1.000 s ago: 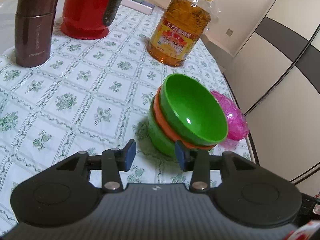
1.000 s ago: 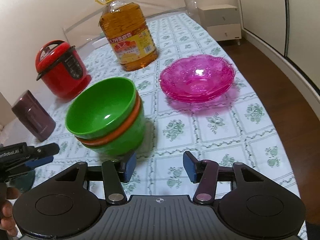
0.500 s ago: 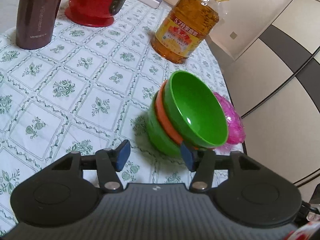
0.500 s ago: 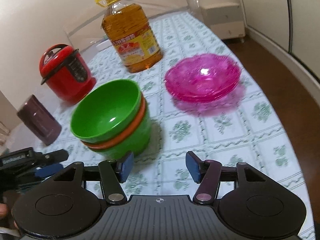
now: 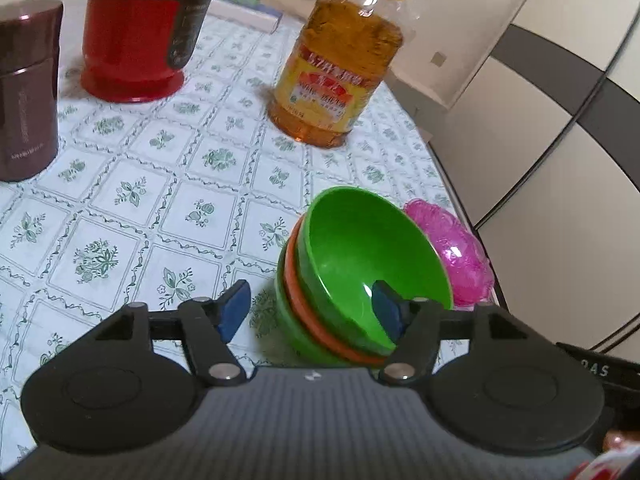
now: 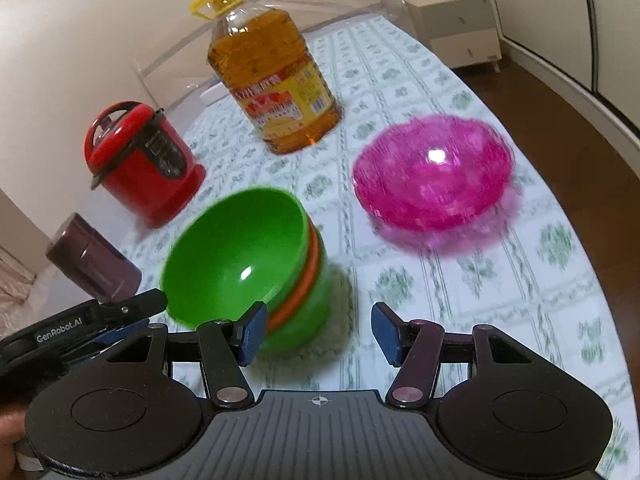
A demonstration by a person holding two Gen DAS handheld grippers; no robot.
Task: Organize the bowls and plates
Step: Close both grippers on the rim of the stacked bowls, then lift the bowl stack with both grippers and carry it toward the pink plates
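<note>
Left wrist view: left gripper point(image 5: 312, 312), jaws just widened and empty, straddles the near rim of the stacked green bowls point(image 5: 360, 280), ready to grasp; right gripper point(image 6: 318, 334) half-open, empty.

The left gripper point(image 6: 80, 330), seen at eight o'clock in the right wrist view, bears the white lettering "GenRobot.AI". In the left wrist view, pale characters that look like "9AS" stand on a black part point(image 5: 596, 370) at four o'clock. The oil bottle point(image 5: 340, 76) carries a red-and-yellow label whose print is too blurred to read.
</note>
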